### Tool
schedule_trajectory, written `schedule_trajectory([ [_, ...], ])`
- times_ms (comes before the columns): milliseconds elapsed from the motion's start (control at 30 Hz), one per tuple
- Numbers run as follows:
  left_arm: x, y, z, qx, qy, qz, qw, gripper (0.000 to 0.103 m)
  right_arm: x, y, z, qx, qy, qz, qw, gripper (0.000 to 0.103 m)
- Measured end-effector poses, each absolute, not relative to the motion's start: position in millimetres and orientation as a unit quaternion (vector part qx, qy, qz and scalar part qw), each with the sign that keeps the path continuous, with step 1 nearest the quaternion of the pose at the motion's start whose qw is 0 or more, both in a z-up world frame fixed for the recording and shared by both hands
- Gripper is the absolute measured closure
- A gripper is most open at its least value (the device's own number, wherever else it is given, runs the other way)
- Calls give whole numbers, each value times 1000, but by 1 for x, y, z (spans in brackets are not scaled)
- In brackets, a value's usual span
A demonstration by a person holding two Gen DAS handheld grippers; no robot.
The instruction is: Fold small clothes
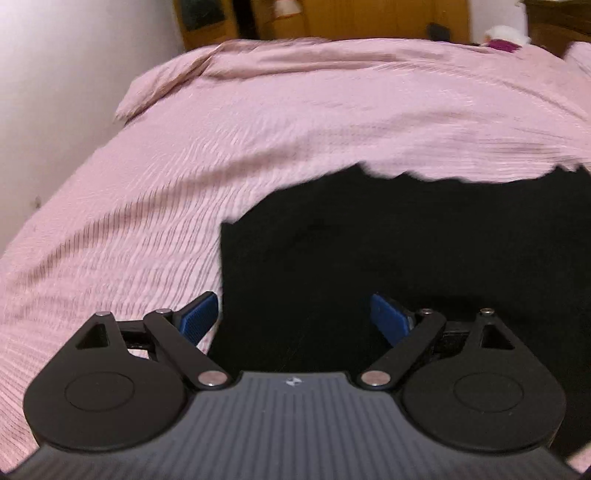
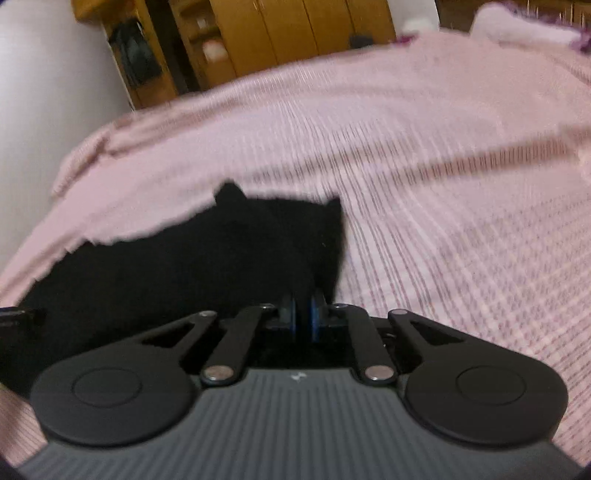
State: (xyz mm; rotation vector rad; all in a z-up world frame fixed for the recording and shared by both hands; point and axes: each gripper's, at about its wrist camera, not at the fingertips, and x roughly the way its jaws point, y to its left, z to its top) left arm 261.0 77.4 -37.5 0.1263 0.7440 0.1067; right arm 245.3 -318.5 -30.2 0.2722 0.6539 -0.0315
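Observation:
A black garment (image 1: 406, 240) lies spread on the pink bedspread (image 1: 258, 129). In the left wrist view my left gripper (image 1: 293, 317) is open, its blue pads (image 1: 199, 314) wide apart over the garment's near left corner, holding nothing. In the right wrist view the same black garment (image 2: 203, 251) lies to the left and ahead. My right gripper (image 2: 303, 317) is shut on the garment's near right edge, with black cloth pinched between the blue pads (image 2: 316, 319). The far edge of the garment looks uneven. Both views are motion blurred.
The pink bedspread (image 2: 443, 184) stretches far ahead and to both sides. A white wall (image 1: 55, 74) runs along the bed's left. Wooden wardrobes (image 2: 295, 29) stand beyond the bed. A pillow (image 2: 517, 22) and a purple item (image 1: 502, 44) sit at the far right.

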Motion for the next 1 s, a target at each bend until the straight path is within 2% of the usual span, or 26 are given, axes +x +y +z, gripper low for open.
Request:
schedule_trajectory([
  [100,260,101,-38,-15,369,40,928,5,247,-313,-27,119,325,-13,938,88],
  [167,257,105,-32,-16,375,38,926,6,243,-308,-17,110,319,-21,941,83],
  [333,233,97,-1,-34,364,-10,931,6,222,-280,21,68,261,-4,963,83],
  [533,214,62,1,20,360,-48,931,6,221,-231,13,9,309,110,945,83],
  [633,211,55,-17,68,383,-15,921,6,226,-218,-16,-25,379,99,920,87],
  [800,198,68,-32,83,368,-7,926,5,201,-236,-18,-27,367,104,924,88],
  [900,195,72,-24,79,369,-11,926,5,205,-238,-6,-12,378,107,920,86],
  [1000,190,76,-10,74,347,-27,935,5,215,-239,12,16,348,117,930,84],
])
